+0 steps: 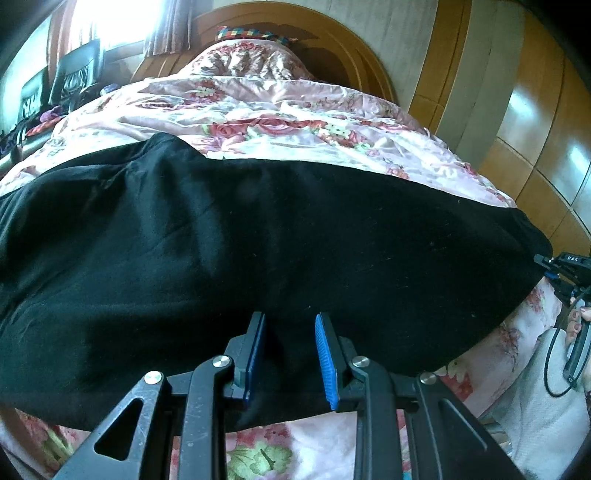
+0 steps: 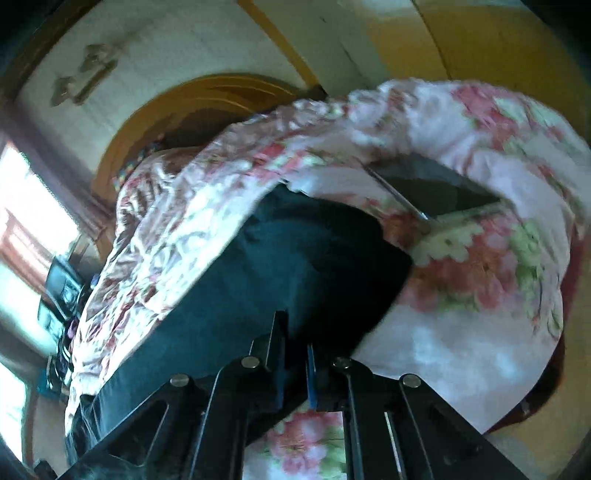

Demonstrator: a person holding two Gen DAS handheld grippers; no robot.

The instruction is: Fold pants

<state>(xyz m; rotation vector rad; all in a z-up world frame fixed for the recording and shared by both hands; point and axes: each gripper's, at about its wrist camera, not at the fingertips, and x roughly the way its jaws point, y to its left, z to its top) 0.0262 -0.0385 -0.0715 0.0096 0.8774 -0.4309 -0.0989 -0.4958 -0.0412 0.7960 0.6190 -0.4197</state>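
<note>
Black pants point(image 1: 258, 240) lie spread across the floral bed cover point(image 1: 280, 122). My left gripper point(image 1: 290, 325) sits at the pants' near edge with its blue pads apart and black cloth between them, not pinched. In the right wrist view, my right gripper point(image 2: 295, 339) is at the end of the pants point(image 2: 295, 258), its fingers close together with a fold of black cloth between them. That view is blurred. The right gripper's body point(image 1: 569, 273) shows at the far right of the left wrist view.
A wooden headboard point(image 1: 332, 40) and a patterned pillow point(image 1: 251, 35) stand at the far end of the bed. Wooden wardrobe doors point(image 1: 535, 122) are to the right. Chairs point(image 1: 74, 77) stand by the window on the left. A grey opening in the cover point(image 2: 436, 184) shows beyond the pants.
</note>
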